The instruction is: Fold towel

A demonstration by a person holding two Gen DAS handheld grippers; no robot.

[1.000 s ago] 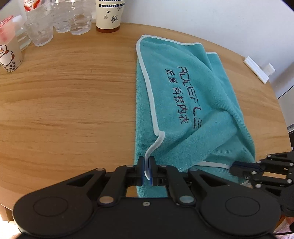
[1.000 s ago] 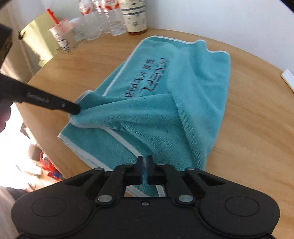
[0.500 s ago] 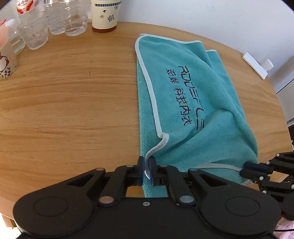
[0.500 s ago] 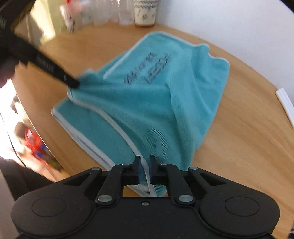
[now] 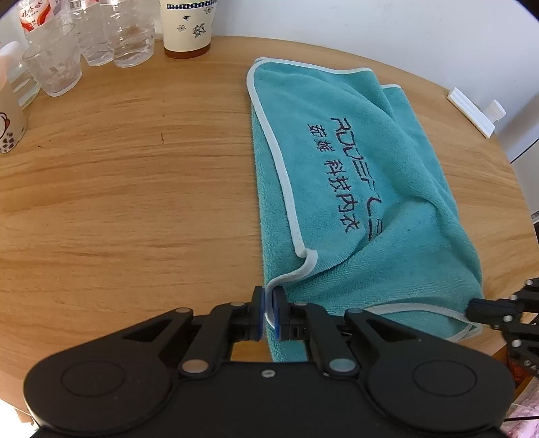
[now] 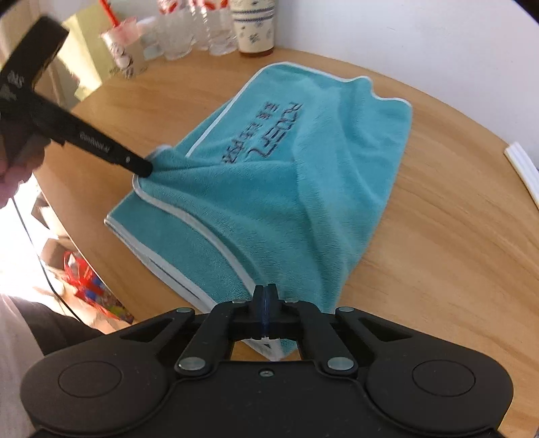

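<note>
One round wooden bench (image 5: pixel 134 188) carries everything. Largest on it is the teal towel (image 5: pixel 353 188), white-piped, lying doubled over toward the bench's right side with dark embroidered lettering facing up; its near end reaches the bench's near edge and rises in a loose fold. At the towel's near-left corner, the left hand-held gripper (image 5: pixel 268 311) is clenched on the white piping, which runs up between its blue pads. At the towel's near-right corner, the right hand-held gripper (image 6: pixel 266 313) has its jaws pressed together over the hem, grasping the cloth edge. Beyond the towel's far-left corner stands a paper cup (image 5: pixel 187 27) with a blue flower print, and left of that a cluster of clear plastic cups (image 5: pixel 91 43). Off the towel's far-right side lies a small white plastic strip (image 5: pixel 471 113).
</note>
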